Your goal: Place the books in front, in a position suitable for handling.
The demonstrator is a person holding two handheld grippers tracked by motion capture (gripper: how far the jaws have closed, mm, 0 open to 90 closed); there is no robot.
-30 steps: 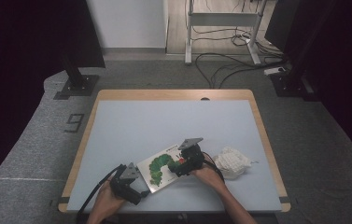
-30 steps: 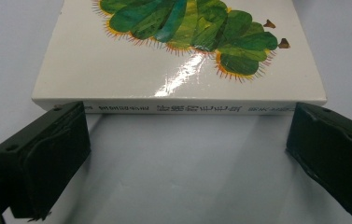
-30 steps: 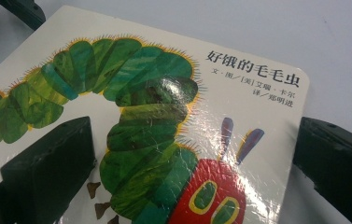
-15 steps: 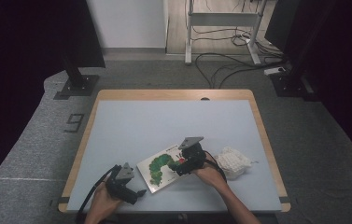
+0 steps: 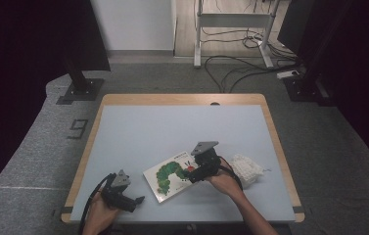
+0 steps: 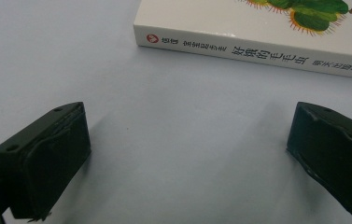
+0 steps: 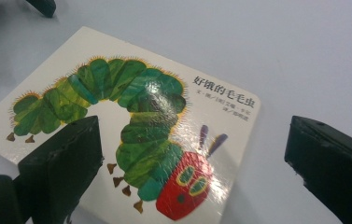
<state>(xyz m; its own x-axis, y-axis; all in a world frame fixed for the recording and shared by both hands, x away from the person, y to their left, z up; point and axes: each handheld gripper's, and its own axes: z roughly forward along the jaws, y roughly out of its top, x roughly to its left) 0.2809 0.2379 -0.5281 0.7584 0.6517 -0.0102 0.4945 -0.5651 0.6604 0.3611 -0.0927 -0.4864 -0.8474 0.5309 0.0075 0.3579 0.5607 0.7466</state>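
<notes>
both sets of jaws stand wide, gripping nothing; the right gripper (image 5: 192,177) hovers over the caterpillar book (image 5: 170,175), which lies flat near the table (image 5: 172,127)'s front edge, the left gripper (image 5: 134,201) just beside its spine

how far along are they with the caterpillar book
Early. Done: the book lies flat and closed near the table's front edge, with both grippers brought up to it. In hand: the right gripper hangs open over the cover's caterpillar head; the left gripper is open, facing the spine, apart from it. Left: any grasp, lift or opening; neither gripper grips the book yet.
</notes>
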